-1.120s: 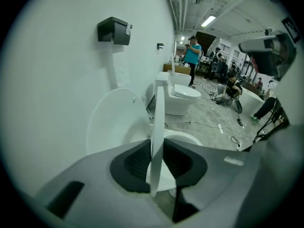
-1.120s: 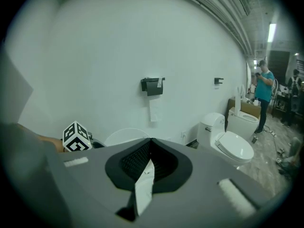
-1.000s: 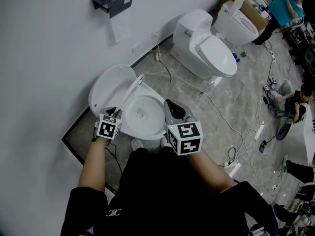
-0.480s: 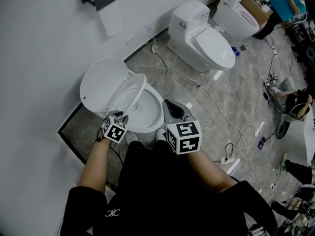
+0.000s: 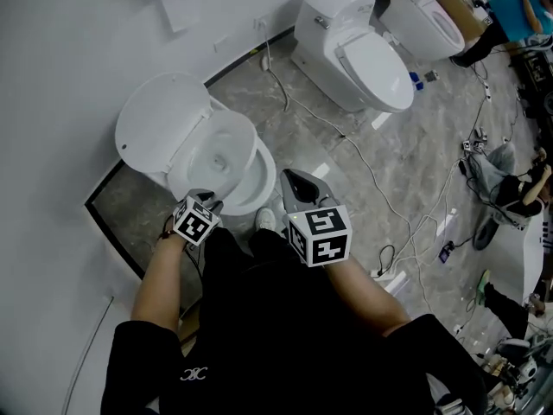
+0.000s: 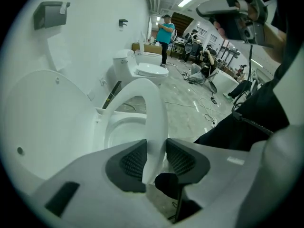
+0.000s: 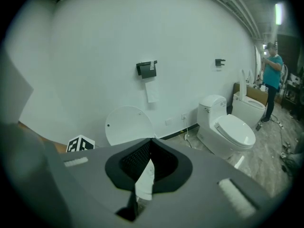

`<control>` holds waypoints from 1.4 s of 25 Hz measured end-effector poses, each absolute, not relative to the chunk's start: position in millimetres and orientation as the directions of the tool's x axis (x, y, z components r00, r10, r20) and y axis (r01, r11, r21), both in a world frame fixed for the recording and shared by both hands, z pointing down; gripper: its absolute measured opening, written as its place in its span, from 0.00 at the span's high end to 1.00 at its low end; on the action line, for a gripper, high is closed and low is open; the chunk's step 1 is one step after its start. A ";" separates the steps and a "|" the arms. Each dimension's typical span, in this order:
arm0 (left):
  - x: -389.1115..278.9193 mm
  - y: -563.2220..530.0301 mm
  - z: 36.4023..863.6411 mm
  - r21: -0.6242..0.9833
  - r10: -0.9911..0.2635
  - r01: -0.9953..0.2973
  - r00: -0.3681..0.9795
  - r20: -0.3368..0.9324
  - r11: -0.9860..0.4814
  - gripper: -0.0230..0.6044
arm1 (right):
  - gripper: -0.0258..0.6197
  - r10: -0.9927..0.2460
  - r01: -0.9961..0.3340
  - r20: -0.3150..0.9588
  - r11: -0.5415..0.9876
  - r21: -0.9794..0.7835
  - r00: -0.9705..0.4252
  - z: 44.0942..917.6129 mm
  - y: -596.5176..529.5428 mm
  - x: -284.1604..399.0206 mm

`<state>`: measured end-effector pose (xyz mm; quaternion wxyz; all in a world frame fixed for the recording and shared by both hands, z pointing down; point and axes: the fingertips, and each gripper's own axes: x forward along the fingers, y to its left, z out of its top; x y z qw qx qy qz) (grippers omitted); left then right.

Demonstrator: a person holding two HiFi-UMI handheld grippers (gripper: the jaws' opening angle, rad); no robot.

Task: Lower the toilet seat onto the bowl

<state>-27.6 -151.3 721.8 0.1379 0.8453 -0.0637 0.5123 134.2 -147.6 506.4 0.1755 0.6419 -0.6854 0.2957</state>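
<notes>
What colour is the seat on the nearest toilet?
Plain white; the toilet seat shows best in the left gripper view.

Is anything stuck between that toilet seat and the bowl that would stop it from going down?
Nothing visible is in the way. The toilet seat hangs tilted over the bowl, between the jaws of the left gripper, which are opening. The gap under the seat shows only the bowl.

Wall (image 5: pixel 69 67) stands close left of the bowl (image 5: pixel 262 188); upright lid (image 5: pixel 155 124) bars the back; floor (image 5: pixel 259 93) rightward lies open, crossed by cables (image 5: pixel 373 180).
</notes>
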 end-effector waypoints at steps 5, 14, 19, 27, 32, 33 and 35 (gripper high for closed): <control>-17.5 -130.8 747.1 0.162 0.029 -0.263 0.447 0.894 -0.951 0.74 | 0.95 -0.754 -0.984 0.641 0.037 -0.175 -0.143 525.5 -144.6 144.9; 1.3 -103.1 794.9 0.157 0.074 -0.166 0.421 0.904 -0.973 0.68 | 0.95 -0.707 -0.978 0.679 0.096 -0.184 -0.198 559.4 -148.8 142.8; 5.4 -90.5 823.0 0.141 0.063 -0.139 0.459 0.886 -0.980 0.66 | 0.95 -0.673 -0.975 0.706 0.131 -0.180 -0.220 584.1 -148.5 132.1; 11.4 -68.9 878.4 0.187 0.090 -0.156 0.482 0.871 -0.970 0.70 | 0.95 -0.637 -0.975 0.738 0.143 -0.169 -0.222 617.0 -146.3 130.5; 16.5 -56.8 915.3 0.232 0.121 -0.180 0.479 0.869 -0.956 0.74 | 0.95 -0.599 -0.978 0.772 0.133 -0.162 -0.210 644.8 -137.8 136.2; 16.8 -55.6 922.8 0.242 0.129 -0.183 0.476 0.870 -0.953 0.76 | 0.95 -0.589 -0.978 0.781 0.132 -0.162 -0.209 652.0 -135.8 136.9; 15.4 -57.6 937.4 0.238 0.119 -0.206 0.466 0.877 -0.949 0.84 | 0.95 -0.571 -0.978 0.794 0.133 -0.162 -0.209 665.4 -132.2 137.1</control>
